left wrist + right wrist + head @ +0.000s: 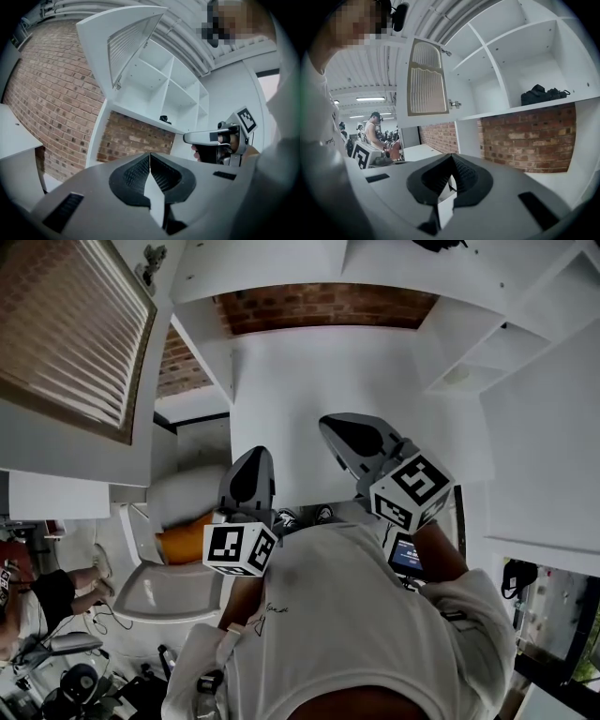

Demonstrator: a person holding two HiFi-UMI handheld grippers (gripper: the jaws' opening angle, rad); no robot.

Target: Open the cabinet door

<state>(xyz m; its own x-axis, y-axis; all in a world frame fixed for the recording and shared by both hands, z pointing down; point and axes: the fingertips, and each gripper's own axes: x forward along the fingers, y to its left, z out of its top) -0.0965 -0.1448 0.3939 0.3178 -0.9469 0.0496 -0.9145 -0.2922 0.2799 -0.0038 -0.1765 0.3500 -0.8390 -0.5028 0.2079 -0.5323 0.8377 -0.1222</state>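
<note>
The white wall cabinet's door (67, 332), framed around a ribbed glass panel, stands swung wide open at the upper left of the head view. In the left gripper view the door (125, 43) juts out above bare white shelves (161, 89). The right gripper view has the door (425, 84) to the left of the shelves. My left gripper (251, 460) (150, 156) is shut and holds nothing. The right gripper (333, 426) (451, 158) is shut and empty too. Both hover over the white counter (309, 390), apart from the door. The right gripper (211, 137) also shows in the left gripper view.
A black item (543, 95) (165, 119) lies on the lowest shelf. A brick wall (525, 138) backs the counter below the cabinet. A white chair (178, 587) with an orange object (187, 538) is at the lower left. People (372, 131) stand far behind.
</note>
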